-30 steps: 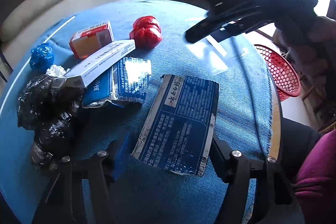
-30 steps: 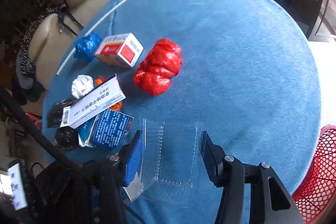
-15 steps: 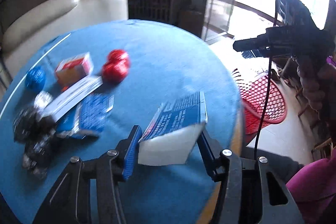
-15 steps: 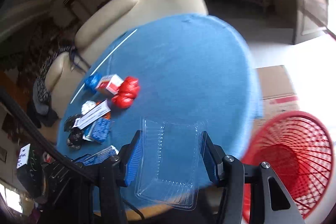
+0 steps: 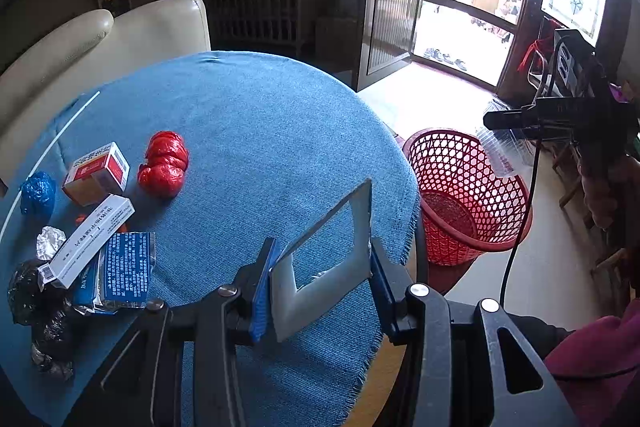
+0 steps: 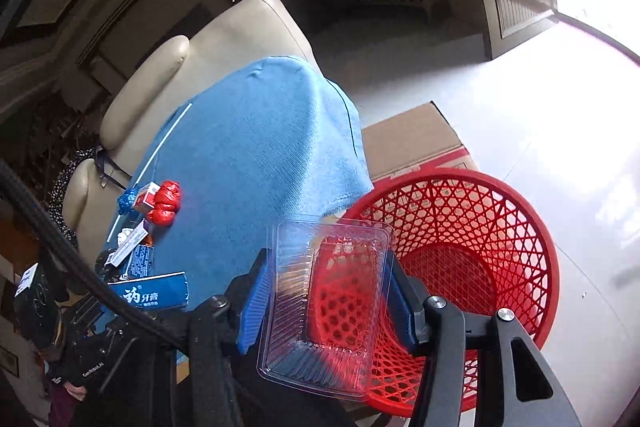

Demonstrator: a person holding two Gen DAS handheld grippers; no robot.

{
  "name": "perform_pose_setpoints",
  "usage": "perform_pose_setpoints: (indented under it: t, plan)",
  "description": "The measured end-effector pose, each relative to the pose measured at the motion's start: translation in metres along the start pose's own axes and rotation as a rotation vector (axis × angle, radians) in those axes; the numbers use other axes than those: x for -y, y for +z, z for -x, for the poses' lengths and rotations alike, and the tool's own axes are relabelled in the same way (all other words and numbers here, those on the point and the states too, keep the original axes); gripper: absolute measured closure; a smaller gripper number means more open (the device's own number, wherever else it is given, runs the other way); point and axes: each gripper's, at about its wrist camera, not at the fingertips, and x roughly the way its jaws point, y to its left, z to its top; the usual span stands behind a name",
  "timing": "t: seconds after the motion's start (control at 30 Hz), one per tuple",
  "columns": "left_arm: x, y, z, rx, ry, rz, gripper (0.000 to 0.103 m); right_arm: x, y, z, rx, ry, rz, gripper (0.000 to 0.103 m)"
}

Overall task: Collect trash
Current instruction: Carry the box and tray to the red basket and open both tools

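Note:
My left gripper [image 5: 320,263] is shut on an open blue toothpaste box [image 5: 332,247], held above the right edge of the blue round table [image 5: 248,131]; the box also shows in the right wrist view [image 6: 152,293]. My right gripper [image 6: 324,279] is shut on a clear plastic tray [image 6: 324,303], held over the rim of the red mesh basket [image 6: 480,243]. The basket [image 5: 460,195] stands on the floor right of the table. The right gripper [image 5: 520,123] with the tray is above it.
On the table's left lie a red crumpled bag [image 5: 164,169], a red-and-white carton [image 5: 96,173], a long white box [image 5: 90,241], a blue packet [image 5: 124,267], a blue wad [image 5: 38,191], foil [image 5: 50,243] and black bags [image 5: 40,307]. A cardboard box [image 6: 416,143] sits behind the basket.
My left gripper closed on the toothpaste box and lifted it off the table toward the right edge. My right gripper carried the clear tray off the table to above the red basket.

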Motion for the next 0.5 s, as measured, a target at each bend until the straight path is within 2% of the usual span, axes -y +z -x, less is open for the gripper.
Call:
perform_pose_setpoints:
  t: [0.2, 0.4, 0.43, 0.5]
  plan:
    - [-0.0083, -0.0037, 0.0028, 0.013, 0.004, 0.035, 0.059, -0.0057, -0.0001, -0.0048, 0.004, 0.016, 0.014, 0.047]
    - [-0.0077, -0.0017, 0.0046, 0.032, 0.011, 0.044, 0.073, -0.0079, 0.0004, -0.0043, 0.012, 0.01, 0.015, 0.047]
    - [-0.008, -0.0008, 0.0051, 0.038, 0.015, 0.045, 0.081, -0.0068, 0.0006, -0.0042, 0.013, 0.01, 0.012, 0.047]
    - [-0.0103, 0.0011, 0.0057, 0.041, 0.025, 0.059, 0.084, -0.0044, 0.0009, -0.0035, 0.017, 0.007, 0.005, 0.047]
